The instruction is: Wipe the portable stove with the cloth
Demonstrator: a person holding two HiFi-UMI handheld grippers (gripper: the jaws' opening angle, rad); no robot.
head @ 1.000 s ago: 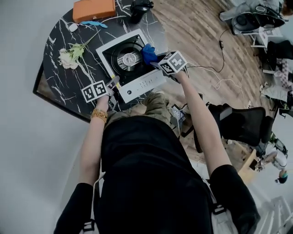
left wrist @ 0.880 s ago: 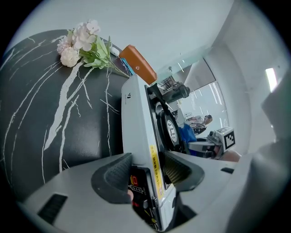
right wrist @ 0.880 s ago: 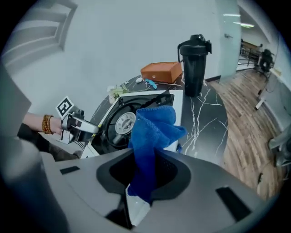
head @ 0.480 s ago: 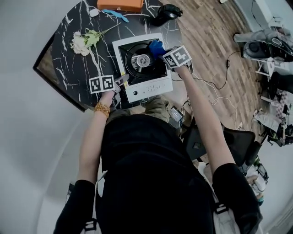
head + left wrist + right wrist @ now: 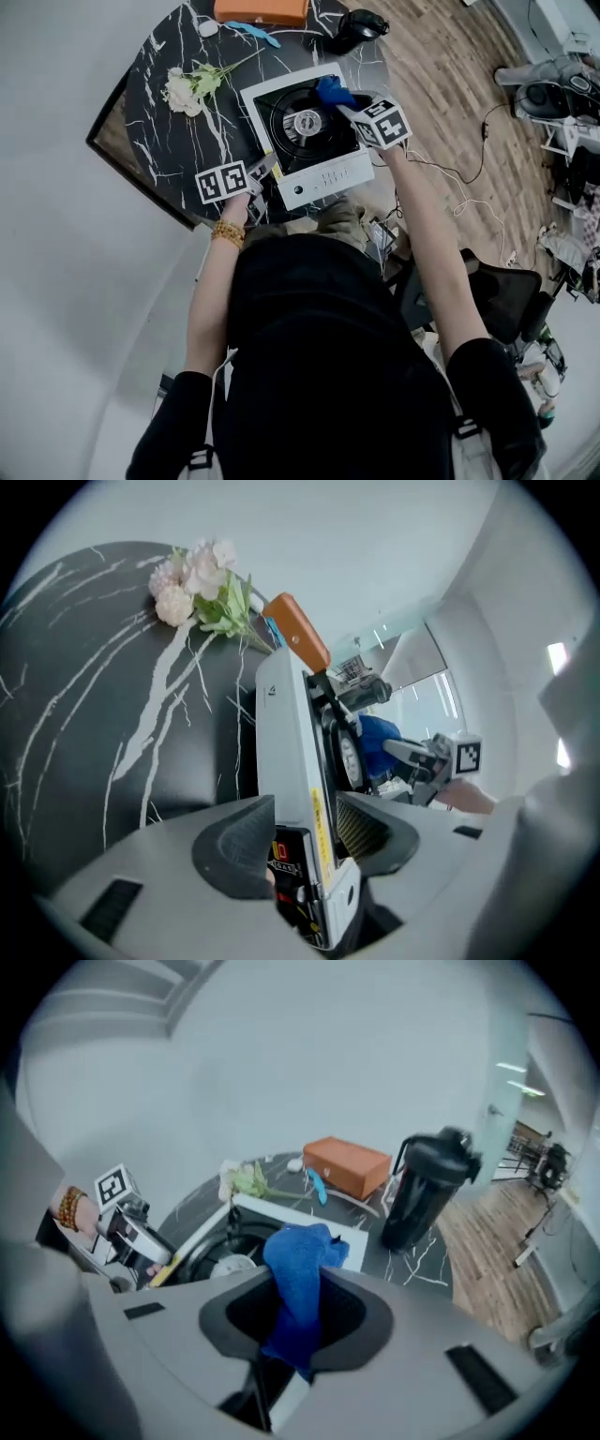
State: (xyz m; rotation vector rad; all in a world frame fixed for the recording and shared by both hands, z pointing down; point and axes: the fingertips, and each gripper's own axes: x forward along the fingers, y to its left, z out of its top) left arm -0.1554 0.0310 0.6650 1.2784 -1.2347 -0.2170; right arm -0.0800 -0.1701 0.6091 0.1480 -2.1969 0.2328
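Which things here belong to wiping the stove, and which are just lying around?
For the job: portable stove, blue cloth in the right gripper.
Lying about: orange box, pale flowers, black bottle.

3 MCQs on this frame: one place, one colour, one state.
1. The flowers lie: A) on the table, left of the portable stove in the head view; B) on the stove; C) on the floor.
2. The cloth is: A) red; B) blue; C) white.
3. The right gripper is: A) open, empty; B) shut on the cloth; C) shut on the flowers.
Key: 1A, they rest on dark marble beside the stove; 2B, plainly blue; 3B, its jaws pinch the cloth.
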